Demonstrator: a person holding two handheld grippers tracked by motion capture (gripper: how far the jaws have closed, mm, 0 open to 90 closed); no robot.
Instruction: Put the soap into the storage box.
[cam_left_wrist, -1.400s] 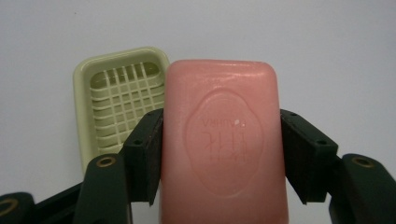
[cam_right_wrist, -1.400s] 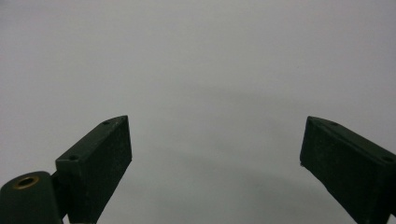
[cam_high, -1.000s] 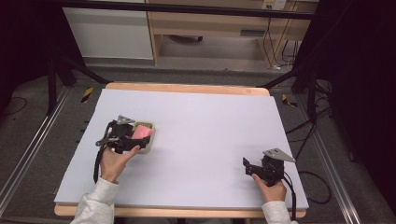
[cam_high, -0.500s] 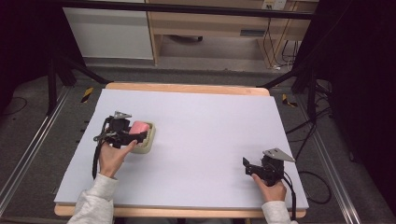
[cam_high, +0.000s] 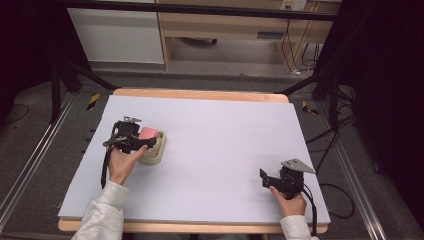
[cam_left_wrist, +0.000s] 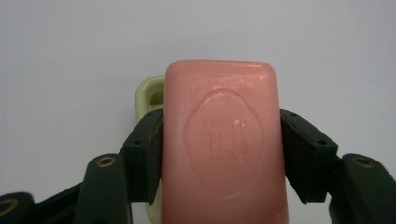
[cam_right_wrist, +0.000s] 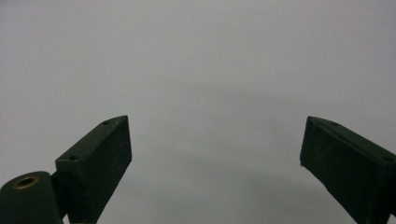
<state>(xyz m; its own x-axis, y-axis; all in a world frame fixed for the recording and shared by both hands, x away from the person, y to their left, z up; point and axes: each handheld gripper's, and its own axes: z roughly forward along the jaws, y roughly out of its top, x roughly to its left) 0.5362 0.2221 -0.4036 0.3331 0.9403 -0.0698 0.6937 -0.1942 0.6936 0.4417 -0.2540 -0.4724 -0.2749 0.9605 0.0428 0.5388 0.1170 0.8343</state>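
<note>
Left gripper view shows my left gripper (cam_left_wrist: 222, 154) squeezing the pink soap (cam_left_wrist: 223, 140) tight. It hangs over the cream soap dish (cam_high: 154, 151) near the table's (cam_high: 225, 150) left edge. I should go down slowly. My right gripper (cam_right_wrist: 215, 154) rests wide apart.

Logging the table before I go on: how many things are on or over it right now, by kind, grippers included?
Pink soap bar: 1, clamped in the left gripper
Pale yellow-green soap dish: 1, just under the bar
Grippers: 2, counting the right gripper, which is open and holds nothing
Total: 4
</note>
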